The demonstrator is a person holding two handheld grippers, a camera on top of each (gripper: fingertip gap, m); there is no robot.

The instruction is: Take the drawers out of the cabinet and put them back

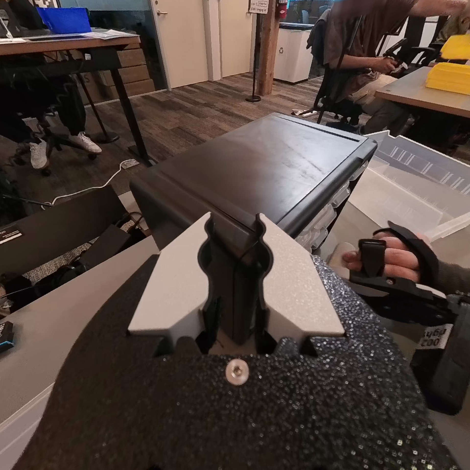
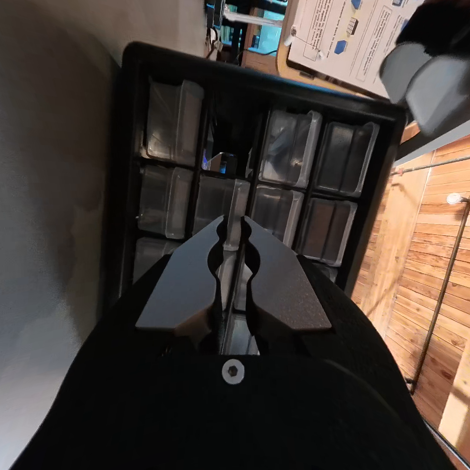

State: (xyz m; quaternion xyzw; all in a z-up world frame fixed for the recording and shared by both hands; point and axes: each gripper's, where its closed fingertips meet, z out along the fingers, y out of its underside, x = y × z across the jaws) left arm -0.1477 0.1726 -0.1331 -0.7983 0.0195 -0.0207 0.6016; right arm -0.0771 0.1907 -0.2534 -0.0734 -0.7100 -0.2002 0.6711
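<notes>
Left wrist view: black cabinet on grey table, wood-plank floor.

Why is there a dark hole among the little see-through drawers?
That slot in the black plastic cabinet is empty: its drawer is out. You see straight through it, while the neighbouring slots hold clear plastic drawers.

A pale grey surface carries the black cabinet just ahead of the left tool, a clear bin to its right.
</notes>
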